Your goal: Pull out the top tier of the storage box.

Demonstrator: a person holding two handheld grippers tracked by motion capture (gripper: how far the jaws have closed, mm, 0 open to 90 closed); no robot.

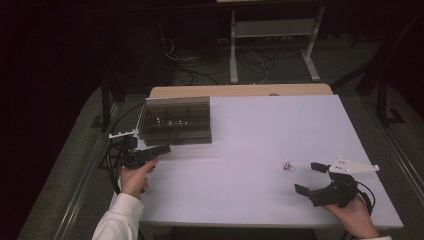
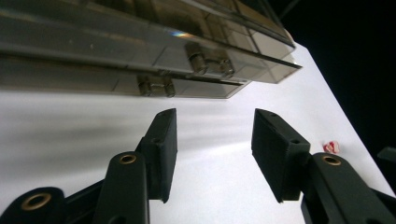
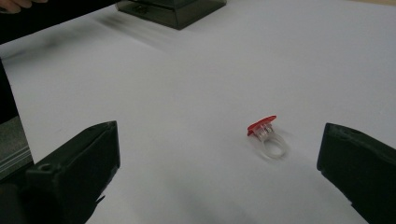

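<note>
A small clear plastic ring with a red top (image 1: 288, 166) lies on the white table (image 1: 260, 125), right of centre. My right gripper (image 1: 307, 177) rests just behind it, jaws spread wide. In the right gripper view the ring (image 3: 267, 135) sits ahead of the jaws, nearer the right one, and the gripper (image 3: 219, 133) touches nothing. A smoky, see-through compartment box (image 1: 175, 120) with its lid down stands at the table's far left. My left gripper (image 1: 161, 149) hovers just in front of it. In the left gripper view the jaws (image 2: 215, 140) stand apart and empty, facing the box's hinged side (image 2: 154, 86).
The table's left edge runs close beside my left hand. Beyond the far edge are a wooden strip (image 1: 240, 90), a metal frame's legs (image 1: 233, 50) and loose cables on the floor. The ring (image 2: 330, 146) shows small at the right of the left gripper view.
</note>
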